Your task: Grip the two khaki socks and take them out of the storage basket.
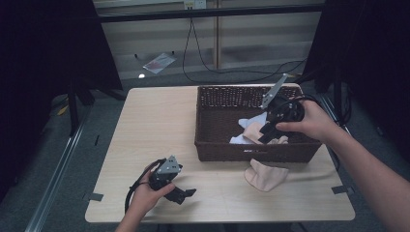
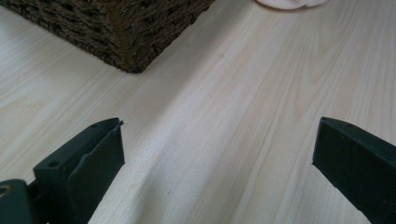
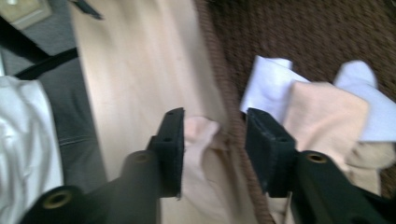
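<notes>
A dark brown wicker basket stands on the right half of the light wood table. Inside it lie a white cloth and a peach cloth. My right gripper hovers open over the basket's front wall. In the right gripper view, the right gripper has the basket rim running between its jaws, with the peach cloth and the white cloth beyond. A second peach cloth lies on the table before the basket. My left gripper rests open near the front edge.
In the left gripper view, the left gripper has bare wood between its jaws, the basket corner ahead at the left and a pale cloth edge at the top. Black cables cross the floor behind the table.
</notes>
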